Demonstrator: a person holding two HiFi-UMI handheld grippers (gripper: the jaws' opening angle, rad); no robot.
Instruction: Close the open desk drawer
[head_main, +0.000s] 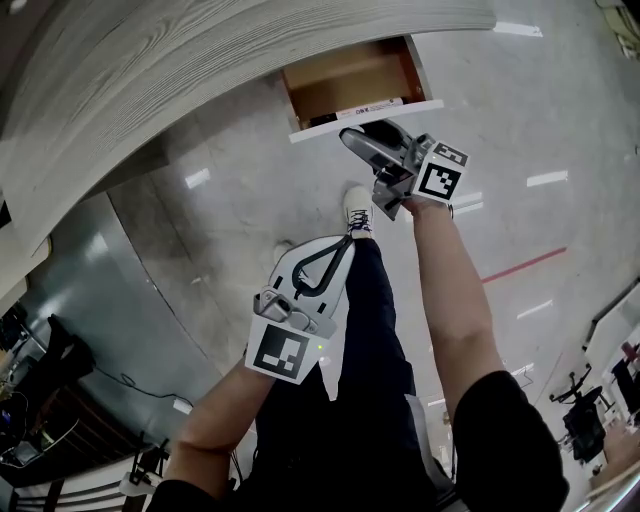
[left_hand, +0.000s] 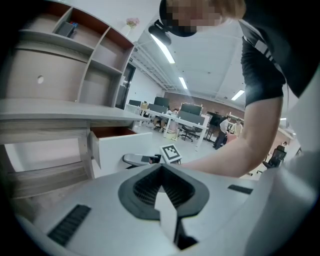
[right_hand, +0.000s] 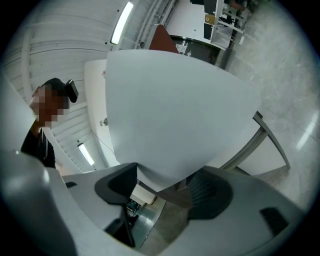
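The right claw (right_hand: 162, 190) is spread wide with the drawer front (right_hand: 175, 110) loose between its jaws, so an off-centre push could slip off its edge; the left claw (left_hand: 161, 175) is closed and empty.

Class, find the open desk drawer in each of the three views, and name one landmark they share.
Head view: drawer at top centre, under the desk edge.
Left gripper view: drawer left of centre, white front towards the camera.
Right gripper view: drawer's white front fills the middle, close up.
Shared landmark: the right gripper, at the drawer's front in every view.
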